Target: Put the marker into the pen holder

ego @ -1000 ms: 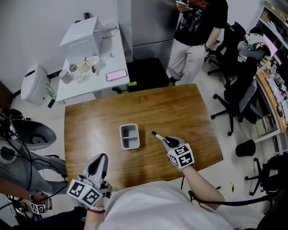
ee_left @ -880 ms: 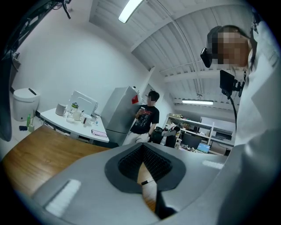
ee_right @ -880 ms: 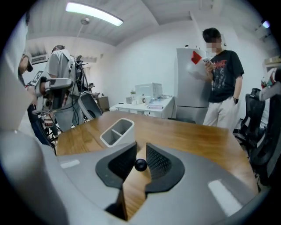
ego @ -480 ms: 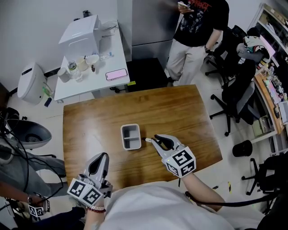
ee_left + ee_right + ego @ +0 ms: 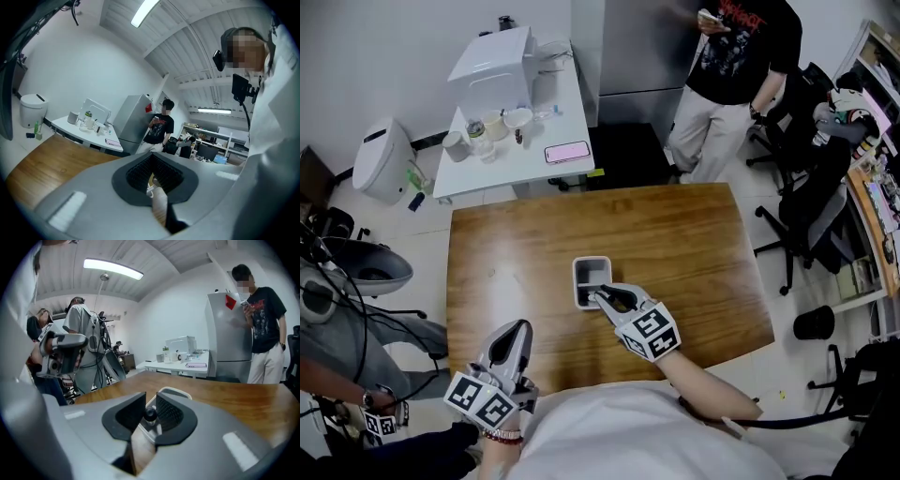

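Observation:
On the wooden table (image 5: 694, 244) stands a grey-white pen holder (image 5: 586, 267) with two compartments. My right gripper (image 5: 606, 296) is shut on a black marker (image 5: 596, 299), whose tip hangs over the holder's near compartment. In the right gripper view the marker's black end (image 5: 150, 415) sits between the pads, and the holder's rim (image 5: 176, 392) shows just beyond it. My left gripper (image 5: 516, 330) rests low at the table's near edge, well apart from the holder. Its jaws (image 5: 153, 176) stand a narrow slit apart with nothing between them.
Beyond the table's far edge stands a white side table (image 5: 516, 141) with cups and a pink phone (image 5: 567, 151). A person (image 5: 731, 75) stands at the far right, next to office chairs (image 5: 811, 197). At the left are a white bin (image 5: 382, 159) and cables.
My right gripper has carried the marker leftward, from right of the pen holder to over its near end. The left gripper has barely moved.

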The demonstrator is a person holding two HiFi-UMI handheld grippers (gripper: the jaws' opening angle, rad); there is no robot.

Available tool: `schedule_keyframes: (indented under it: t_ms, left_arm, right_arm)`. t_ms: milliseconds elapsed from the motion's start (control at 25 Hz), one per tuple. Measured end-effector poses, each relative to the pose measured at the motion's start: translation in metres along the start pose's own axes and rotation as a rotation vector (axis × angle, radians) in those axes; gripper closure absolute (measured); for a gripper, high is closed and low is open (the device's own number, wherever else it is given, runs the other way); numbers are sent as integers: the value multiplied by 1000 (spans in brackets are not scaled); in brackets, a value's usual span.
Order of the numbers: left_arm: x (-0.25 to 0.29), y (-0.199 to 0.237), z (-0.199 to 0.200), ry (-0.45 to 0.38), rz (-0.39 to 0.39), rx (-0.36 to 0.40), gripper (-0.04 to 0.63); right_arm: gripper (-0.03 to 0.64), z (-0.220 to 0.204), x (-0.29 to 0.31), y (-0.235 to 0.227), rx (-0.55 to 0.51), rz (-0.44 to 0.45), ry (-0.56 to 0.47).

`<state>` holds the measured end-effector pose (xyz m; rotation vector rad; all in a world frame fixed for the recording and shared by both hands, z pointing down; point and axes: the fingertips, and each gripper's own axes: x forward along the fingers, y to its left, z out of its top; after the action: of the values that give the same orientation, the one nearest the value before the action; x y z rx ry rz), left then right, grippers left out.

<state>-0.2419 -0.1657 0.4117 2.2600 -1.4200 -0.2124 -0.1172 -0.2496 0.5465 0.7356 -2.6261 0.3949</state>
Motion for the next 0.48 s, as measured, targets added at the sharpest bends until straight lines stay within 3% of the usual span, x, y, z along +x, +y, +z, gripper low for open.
schedule_keyframes:
  t_ms: [160,280,480]
  left_arm:
    - [-15,10,-1,-11,47,0,601]
    - [-26,21,0,-25,89,-13,601]
    - [-28,16,0,-24,95,-15,601]
  right_arm:
    - [554,-21,5,2,-17,-9,56]
    - [467,-35,2,4,-37,2,93]
    - [462,-31,-10,-6,-11,-40,79]
